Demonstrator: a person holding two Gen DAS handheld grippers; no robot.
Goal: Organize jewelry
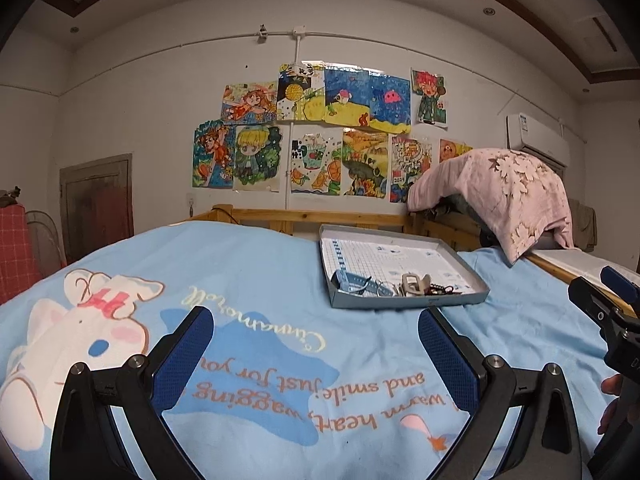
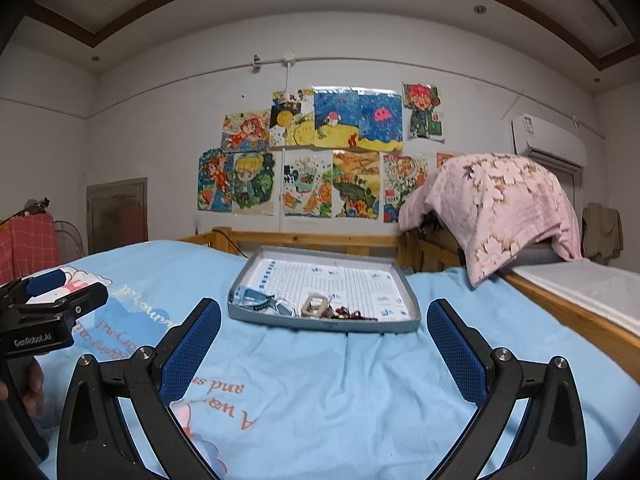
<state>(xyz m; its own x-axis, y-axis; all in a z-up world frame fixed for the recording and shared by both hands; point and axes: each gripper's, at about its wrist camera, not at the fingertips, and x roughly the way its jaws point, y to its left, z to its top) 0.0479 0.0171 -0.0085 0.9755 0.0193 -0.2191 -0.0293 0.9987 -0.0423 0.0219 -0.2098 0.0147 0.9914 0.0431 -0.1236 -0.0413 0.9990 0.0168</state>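
A shallow grey box lid (image 1: pixel 404 300) lies on the light blue bedspread (image 1: pixel 256 272); it also shows in the right wrist view (image 2: pixel 320 322). Along its near edge lie a blue watch strap (image 1: pixel 356 283), a beige buckle-like piece (image 1: pixel 414 283) and dark red beads (image 1: pixel 440 290). The right wrist view shows the strap (image 2: pixel 254 298), the beige piece (image 2: pixel 316 305) and the beads (image 2: pixel 352 314) too. My left gripper (image 1: pixel 316 332) is open and empty, short of the lid. My right gripper (image 2: pixel 324 328) is open and empty, just before the lid's near wall.
A wooden bed rail (image 2: pixel 304 238) runs behind the lid. A pink flowered blanket (image 2: pixel 500 204) hangs over the rail at the right. A wooden side board (image 2: pixel 568 312) borders the bed on the right. Drawings cover the wall (image 2: pixel 312 152).
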